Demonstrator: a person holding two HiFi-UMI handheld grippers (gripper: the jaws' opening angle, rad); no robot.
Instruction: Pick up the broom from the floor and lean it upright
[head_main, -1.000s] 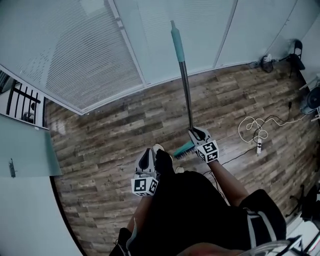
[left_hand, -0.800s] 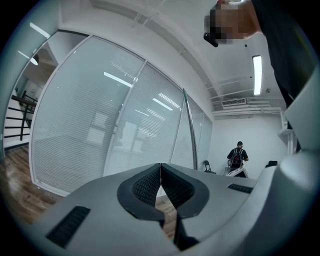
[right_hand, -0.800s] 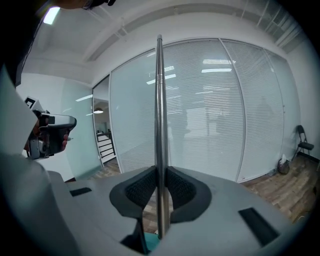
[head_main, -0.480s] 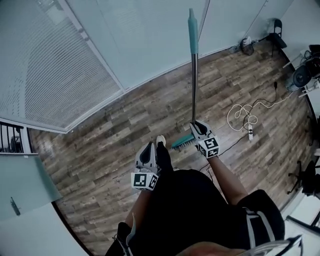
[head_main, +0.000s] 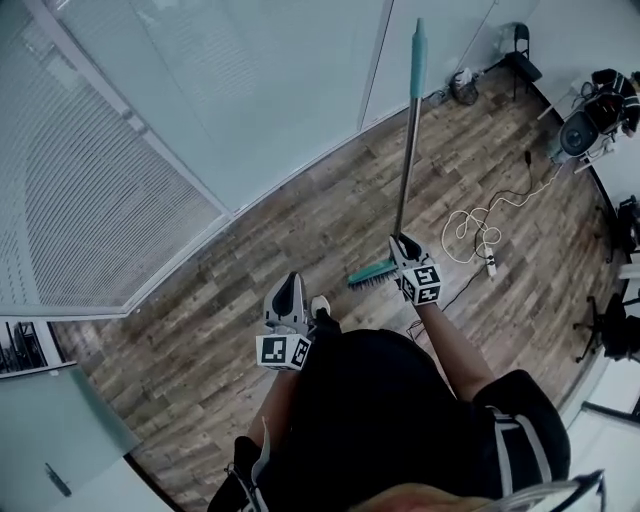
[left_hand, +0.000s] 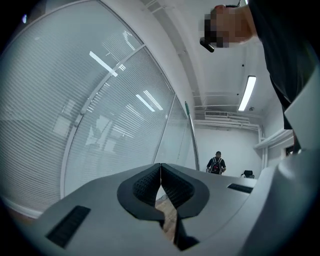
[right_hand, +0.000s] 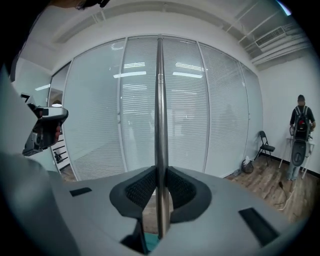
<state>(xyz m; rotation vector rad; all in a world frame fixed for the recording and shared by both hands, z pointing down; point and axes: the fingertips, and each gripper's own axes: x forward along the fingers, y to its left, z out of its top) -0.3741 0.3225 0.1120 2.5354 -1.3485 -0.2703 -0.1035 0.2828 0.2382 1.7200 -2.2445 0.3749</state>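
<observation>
**Broom held upright before the glass wall.** The right gripper (head_main: 401, 243) is clamped on the broom (head_main: 405, 165). Its pads press on the metal pole just above the teal head (head_main: 372, 272). The broom stands upright in front of the glass wall (head_main: 250, 110), out from the wall's base. Whether its teal top touches the glass cannot be told. The left gripper (head_main: 289, 282), jaws together and empty, hangs out from the wall's base too, well apart from the broom. Bare plank floor (head_main: 300, 215) runs open between the wall's base edge and the person's feet. A looped cable (head_main: 478, 228) lies on the floor farther out from the wall, near the head but apart from it. A chair (head_main: 521, 45) stands at the wall's far end.
</observation>
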